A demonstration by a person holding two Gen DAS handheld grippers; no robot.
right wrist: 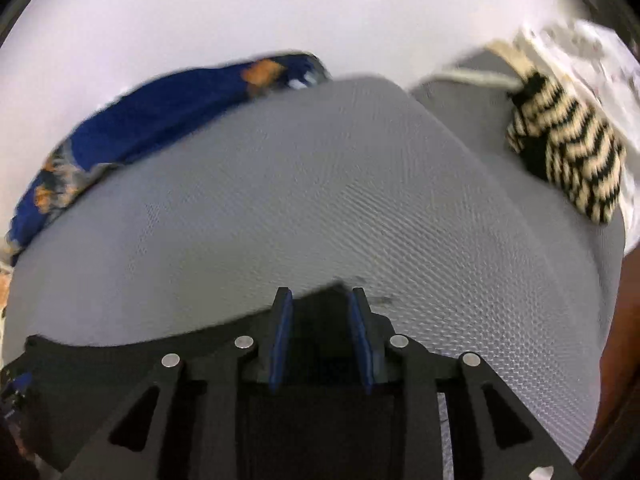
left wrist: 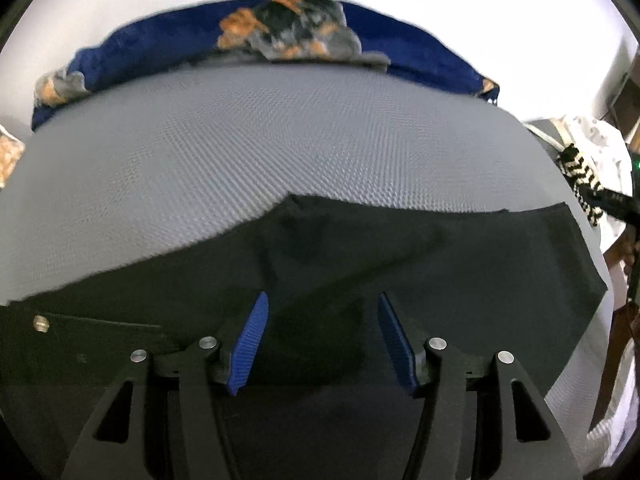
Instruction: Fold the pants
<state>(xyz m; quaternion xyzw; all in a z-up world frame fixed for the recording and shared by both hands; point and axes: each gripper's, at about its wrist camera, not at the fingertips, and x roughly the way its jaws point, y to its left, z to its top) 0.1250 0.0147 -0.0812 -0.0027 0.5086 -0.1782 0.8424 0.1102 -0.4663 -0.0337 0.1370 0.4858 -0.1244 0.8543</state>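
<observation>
on left view, pants [left wrist: 360, 256] button [left wrist: 40, 323], right view none

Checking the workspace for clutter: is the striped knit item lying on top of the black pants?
No. The striped knit item sits at the far right edge of the grey mat, well apart from the black pants.

A grey textured mat [left wrist: 280, 140] covers the work surface. Along its far edge lies a dark blue cloth [left wrist: 160, 52] with orange and grey patches. At the far right sits a black-and-cream striped knitted item [right wrist: 568, 160] beside crumpled white fabric [right wrist: 592, 52].
</observation>
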